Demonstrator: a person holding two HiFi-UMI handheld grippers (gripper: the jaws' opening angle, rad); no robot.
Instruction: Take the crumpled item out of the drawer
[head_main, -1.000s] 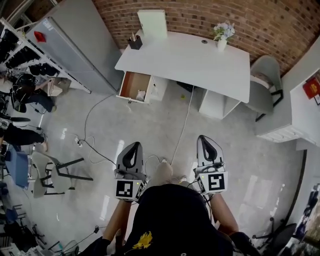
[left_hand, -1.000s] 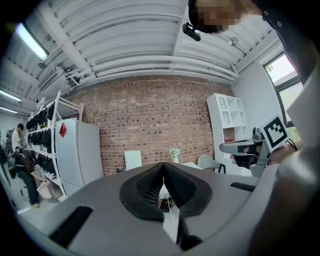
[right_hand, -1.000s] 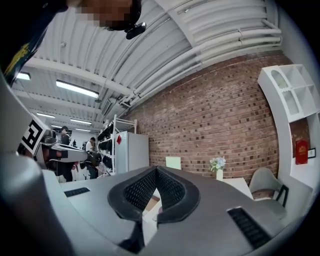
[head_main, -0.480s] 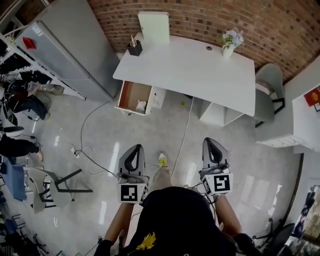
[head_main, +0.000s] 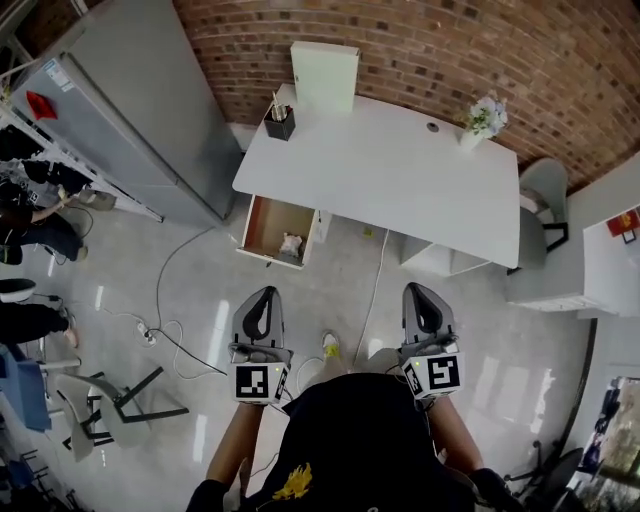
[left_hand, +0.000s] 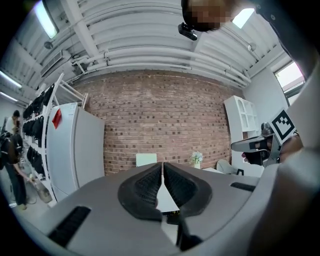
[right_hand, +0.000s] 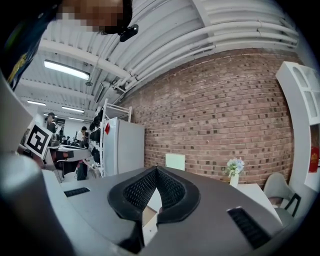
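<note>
My left gripper (head_main: 264, 295) and right gripper (head_main: 420, 291) both pressed together and empty, crumpled item (head_main: 291, 243) well ahead in the open drawer (head_main: 263, 222) under the desk (head_main: 380, 172) (nearer my left jaws), too small to tell its long axis

No legible text — none anywhere

From the head we look steeply down, desk (head_main: 380, 170) far at 12 o'clock. From left gripper (head_main: 265, 296) and right gripper (head_main: 420, 292) we look level toward 12 o'clock, sharing the wall (head_main: 450, 60).
</note>
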